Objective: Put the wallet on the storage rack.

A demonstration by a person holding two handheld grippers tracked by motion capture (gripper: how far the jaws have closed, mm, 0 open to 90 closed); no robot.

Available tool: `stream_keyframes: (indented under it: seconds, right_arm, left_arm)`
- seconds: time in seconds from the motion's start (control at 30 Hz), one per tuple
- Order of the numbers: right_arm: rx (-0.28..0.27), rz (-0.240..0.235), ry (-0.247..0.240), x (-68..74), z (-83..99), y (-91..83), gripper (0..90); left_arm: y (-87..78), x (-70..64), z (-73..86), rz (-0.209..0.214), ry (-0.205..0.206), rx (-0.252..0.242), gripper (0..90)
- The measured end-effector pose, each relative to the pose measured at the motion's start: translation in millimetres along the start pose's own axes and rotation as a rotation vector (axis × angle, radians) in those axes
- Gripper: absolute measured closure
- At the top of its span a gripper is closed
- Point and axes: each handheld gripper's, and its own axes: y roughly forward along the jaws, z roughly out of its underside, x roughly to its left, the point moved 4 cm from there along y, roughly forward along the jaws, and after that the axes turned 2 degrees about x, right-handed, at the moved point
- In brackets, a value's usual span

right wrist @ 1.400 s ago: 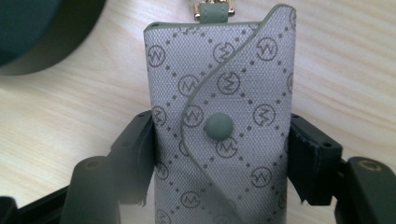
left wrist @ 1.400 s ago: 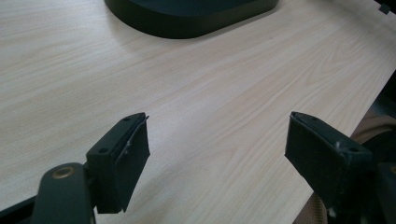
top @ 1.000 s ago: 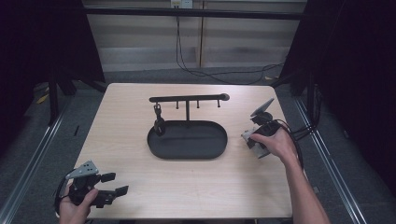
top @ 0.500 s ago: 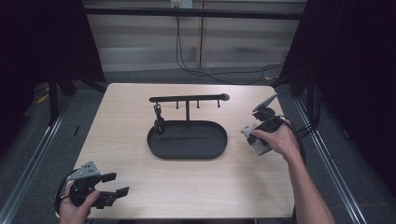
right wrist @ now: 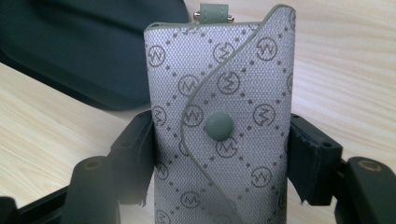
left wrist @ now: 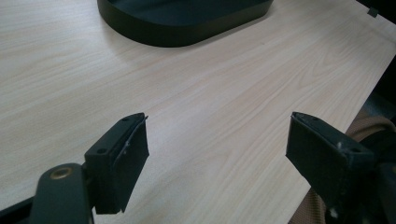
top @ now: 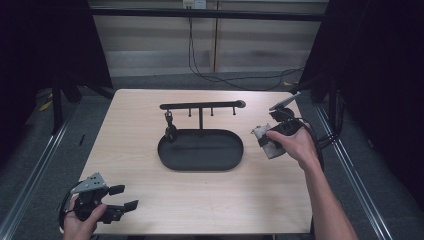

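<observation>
Pouch in right tongs, tray-side.

- Left gripper: black body, grey three-cornered plate on top, brass-coloured screw at 8 o'clock in its own view.
- Right gripper: black, dark cable trailing; bare forearms, no sleeves.

You're in a lab-type recording bay: bare wooden table, black curtains, loose wall cables, floor rails.

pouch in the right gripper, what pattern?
Grey weave, diamond grid of dots with circled logos, green snap and trim. The pouch shows best in the right gripper view.
</observation>
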Motion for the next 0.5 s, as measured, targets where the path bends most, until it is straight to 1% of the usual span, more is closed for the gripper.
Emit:
stream_keyframes:
  seconds: [0.03,0.1,0.2,0.3,0.37,0.5]
  right_arm:
    - [-0.007,-0.009,-0.002,1.3,-0.8,-0.5,33.5]
    - [-0.033,-0.003,-0.01,4.6,-2.6,-1.5,33.5]
    - [-0.038,-0.018,-0.01,10.1,-4.6,0.2,33.5]
    - [-0.055,-0.056,-0.008,14.7,-6.5,3.8,33.5]
    - [-0.065,-0.085,0.004,17.7,-6.9,6.3,33.5]
    - [-0.082,-0.108,0.014,22.8,-8.6,10.3,33.5]
  left_arm:
    - [0.7,-0.2,0.3,0.004,-0.007,0.004,20.6]
    - [1.2,0.0,0.8,0.014,-0.022,0.009,20.5]
    - [1.0,1.1,0.9,0.008,-0.021,0.009,20.6]
    - [0.6,1.5,0.8,0.006,-0.021,0.005,20.5]
    - [0.5,1.5,0.9,0.007,-0.02,0.005,20.6]
    - [1.0,1.3,1.0,0.008,-0.019,0.008,20.5]
